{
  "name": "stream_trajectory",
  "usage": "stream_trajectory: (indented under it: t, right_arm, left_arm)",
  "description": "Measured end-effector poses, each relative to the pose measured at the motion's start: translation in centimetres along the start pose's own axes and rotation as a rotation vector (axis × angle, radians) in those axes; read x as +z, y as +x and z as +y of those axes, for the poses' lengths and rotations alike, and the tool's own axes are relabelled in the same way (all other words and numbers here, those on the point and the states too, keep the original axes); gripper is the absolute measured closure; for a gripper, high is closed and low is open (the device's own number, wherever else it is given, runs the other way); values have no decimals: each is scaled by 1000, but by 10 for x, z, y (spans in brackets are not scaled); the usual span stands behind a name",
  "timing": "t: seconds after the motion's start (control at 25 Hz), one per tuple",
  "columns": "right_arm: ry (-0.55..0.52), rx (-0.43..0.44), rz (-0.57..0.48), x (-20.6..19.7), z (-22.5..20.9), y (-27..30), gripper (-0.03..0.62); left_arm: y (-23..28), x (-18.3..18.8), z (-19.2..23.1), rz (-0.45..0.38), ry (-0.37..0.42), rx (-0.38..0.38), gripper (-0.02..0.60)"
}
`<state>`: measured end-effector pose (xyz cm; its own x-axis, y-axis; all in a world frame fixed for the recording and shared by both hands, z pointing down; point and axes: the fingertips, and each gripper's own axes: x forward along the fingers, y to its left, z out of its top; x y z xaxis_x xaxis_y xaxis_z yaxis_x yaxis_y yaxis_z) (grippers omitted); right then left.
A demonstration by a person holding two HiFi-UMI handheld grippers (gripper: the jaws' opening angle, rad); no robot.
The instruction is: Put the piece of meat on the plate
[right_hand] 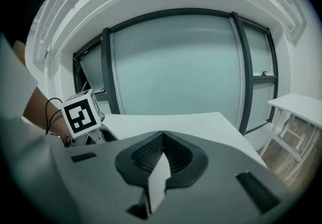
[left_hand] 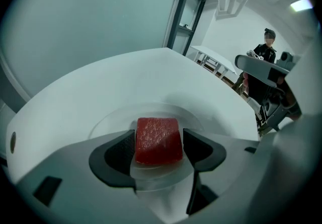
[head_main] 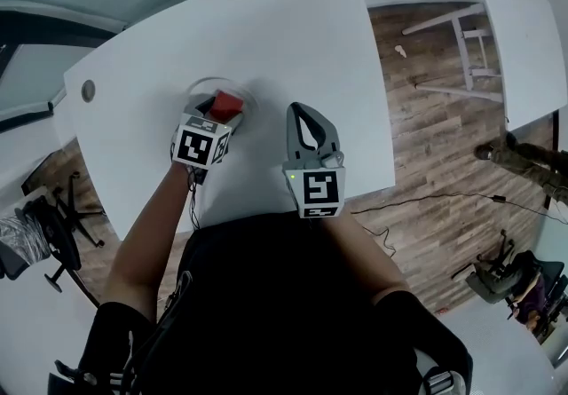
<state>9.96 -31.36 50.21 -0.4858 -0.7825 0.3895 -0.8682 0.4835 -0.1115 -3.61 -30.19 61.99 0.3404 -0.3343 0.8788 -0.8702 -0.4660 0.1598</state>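
The piece of meat [left_hand: 158,140] is a red block, gripped on both sides by the dark pads of my left gripper [left_hand: 159,143], which is shut on it. It sits over the middle of a clear round plate [left_hand: 113,120] on the white table; I cannot tell whether it touches the plate. From the head view the meat [head_main: 227,105] shows over the plate [head_main: 240,92], just ahead of the left gripper [head_main: 221,111]. My right gripper [head_main: 302,111] is to the right of the plate above bare tabletop, and its jaws [right_hand: 162,136] are shut with nothing between them.
The white table [head_main: 293,38] has a round grommet hole [head_main: 88,90] near its left corner. A second white table [head_main: 524,38] and a white frame stand on the wood floor at right. A person [left_hand: 265,52] stands beyond the table's far end. An office chair [head_main: 40,225] stands at the left.
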Motion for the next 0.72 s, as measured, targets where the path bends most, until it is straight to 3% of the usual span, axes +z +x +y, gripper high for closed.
stream_trajectory:
  t: [0.28, 0.52, 0.56, 0.72]
  right_arm:
    - [-32, -9, -29, 13, 7, -11, 591]
    - [-72, 6, -65, 30, 32, -18, 591]
    - [-81, 12, -73, 34, 38, -20, 591]
    - [-118, 39, -109, 51, 71, -27, 591]
  left_arm:
    - [-17, 17, -3, -95, 42, 15, 296]
    - [-71, 32, -12, -290, 46, 10, 298]
    - [-83, 34, -13, -332, 49, 17, 317]
    - [-141, 38, -13, -528, 57, 106, 518]
